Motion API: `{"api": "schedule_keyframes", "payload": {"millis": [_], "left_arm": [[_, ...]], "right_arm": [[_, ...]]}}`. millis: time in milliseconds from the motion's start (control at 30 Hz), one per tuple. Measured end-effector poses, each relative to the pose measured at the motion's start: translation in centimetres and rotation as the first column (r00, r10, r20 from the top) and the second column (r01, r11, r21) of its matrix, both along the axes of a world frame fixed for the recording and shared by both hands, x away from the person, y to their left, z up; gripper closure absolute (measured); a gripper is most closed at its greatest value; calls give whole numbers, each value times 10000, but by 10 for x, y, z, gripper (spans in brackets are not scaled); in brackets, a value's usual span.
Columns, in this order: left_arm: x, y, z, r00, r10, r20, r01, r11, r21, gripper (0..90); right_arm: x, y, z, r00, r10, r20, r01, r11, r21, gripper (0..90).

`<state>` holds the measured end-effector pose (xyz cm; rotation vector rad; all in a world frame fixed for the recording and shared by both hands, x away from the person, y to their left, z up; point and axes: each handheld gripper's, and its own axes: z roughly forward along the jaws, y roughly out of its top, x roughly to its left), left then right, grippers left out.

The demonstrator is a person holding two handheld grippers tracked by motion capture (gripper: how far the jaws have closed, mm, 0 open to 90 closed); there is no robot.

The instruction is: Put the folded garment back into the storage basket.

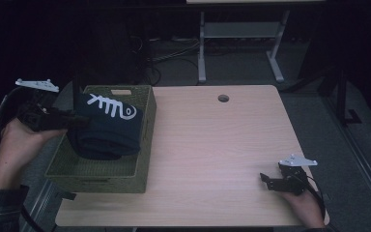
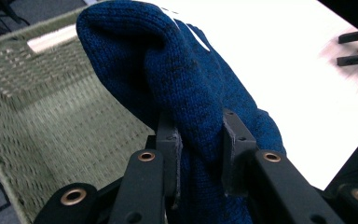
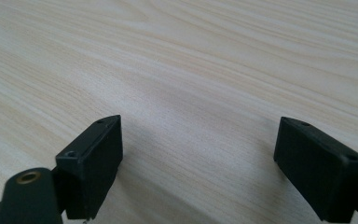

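A folded dark blue knit sweater (image 1: 107,128) with a white fish-bone print hangs over the olive woven basket (image 1: 145,145) at the table's left. My left gripper (image 1: 79,121) is shut on the sweater's left edge, holding it above the basket. In the left gripper view the blue sweater (image 2: 182,84) is pinched between the two jaws of my left gripper (image 2: 199,149), with the basket's inside (image 2: 51,112) behind it. My right gripper (image 1: 265,180) rests open on the table near the front right corner. In the right gripper view my right gripper (image 3: 198,163) has bare wood between its wide-apart jaws.
The light wood table (image 1: 212,145) has a round cable hole (image 1: 223,98) near its far edge. A white desk frame (image 1: 241,43) and cables lie on the dark floor beyond. The basket stands at the table's left edge.
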<state>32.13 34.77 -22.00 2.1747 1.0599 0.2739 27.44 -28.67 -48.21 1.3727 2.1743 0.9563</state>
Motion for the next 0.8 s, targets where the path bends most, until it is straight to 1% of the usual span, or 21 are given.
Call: {"api": "schedule_keyframes", "payload": {"millis": [133, 300, 533, 633, 700, 733, 800], "left_arm": [[2, 4, -12, 9997, 108, -206, -107, 9999, 27, 725], [5, 6, -24, 9987, 218, -471, -207, 9995, 243, 725], [7, 8, -35, 9970, 339, -702, -317, 9990, 327, 725], [8, 7, -39, 9966, 269, -781, -236, 9988, 438, 725], [9, 5, -42, 9964, 191, -827, -159, 9991, 395, 725], [10, 4, -43, 9963, 148, -843, -107, 9988, 486, 725], [12, 2, -43, 9964, 262, -802, -198, 9966, 798, 724]], "right_arm": [[0, 0, 0, 10000, -6, -1, 6, 10000, 10, 150], [0, 0, 0, 10000, -4, 10, 4, 10000, 6, 151], [0, 0, 0, 10000, -25, -6, 25, 10000, 4, 151], [0, 0, 0, 10000, -29, 14, 29, 10000, -4, 152], [0, 0, 0, 10000, -36, 25, 36, 10000, 15, 152], [0, 0, 0, 10000, -27, 17, 27, 10000, 11, 152], [0, 0, 0, 10000, -27, 17, 27, 10000, 1, 152]]}}
